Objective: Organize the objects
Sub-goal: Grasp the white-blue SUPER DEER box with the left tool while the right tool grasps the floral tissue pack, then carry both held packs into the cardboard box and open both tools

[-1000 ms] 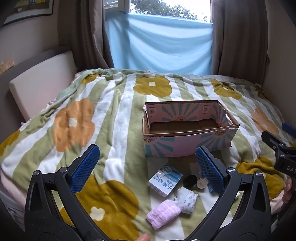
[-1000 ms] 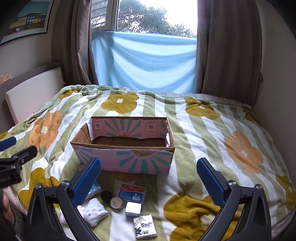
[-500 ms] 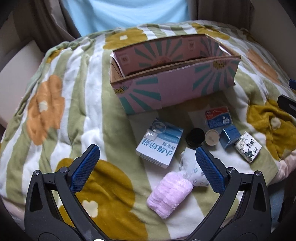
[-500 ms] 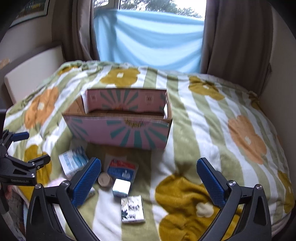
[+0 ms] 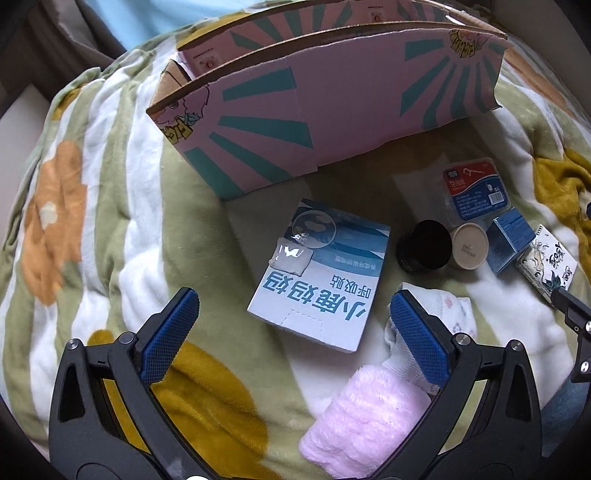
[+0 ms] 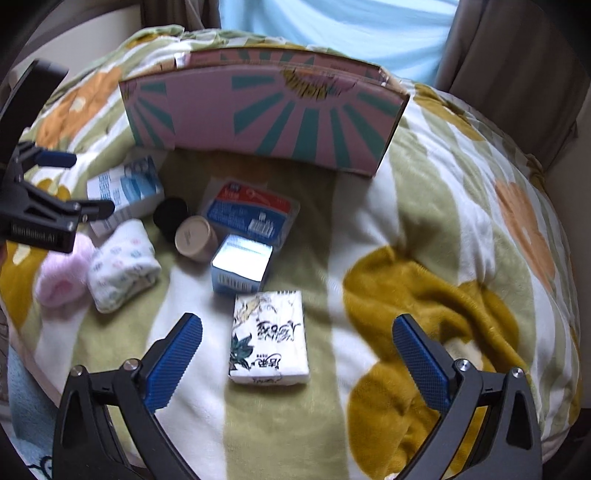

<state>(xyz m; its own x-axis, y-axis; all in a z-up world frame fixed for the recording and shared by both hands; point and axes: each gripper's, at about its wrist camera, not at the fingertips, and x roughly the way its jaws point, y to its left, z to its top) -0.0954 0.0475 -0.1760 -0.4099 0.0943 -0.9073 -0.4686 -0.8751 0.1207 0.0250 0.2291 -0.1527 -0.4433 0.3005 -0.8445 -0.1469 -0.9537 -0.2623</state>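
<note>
A pink cardboard box (image 5: 332, 107) (image 6: 266, 118) with teal rays stands open on the bed. In front of it lie a blue-white carton (image 5: 321, 277), a black jar (image 5: 424, 247), a beige jar (image 5: 470, 245), a red-blue packet (image 5: 474, 192), a small blue box (image 5: 509, 240), a tissue pack (image 6: 269, 338), white socks (image 6: 122, 264) and a pink cloth (image 5: 365, 417). My left gripper (image 5: 293, 325) is open just above the carton's near edge. My right gripper (image 6: 297, 358) is open around the tissue pack, above it.
The flowered green-and-white blanket (image 6: 443, 221) covers the whole bed. Curtains (image 6: 517, 44) and a light blue sheet (image 6: 332, 22) hang behind the box. The left gripper shows at the left edge of the right wrist view (image 6: 48, 206).
Both grippers have dropped down and forward toward the objects. The left now hovers over the carton, the right over the tissue pack. Nothing was picked up.
</note>
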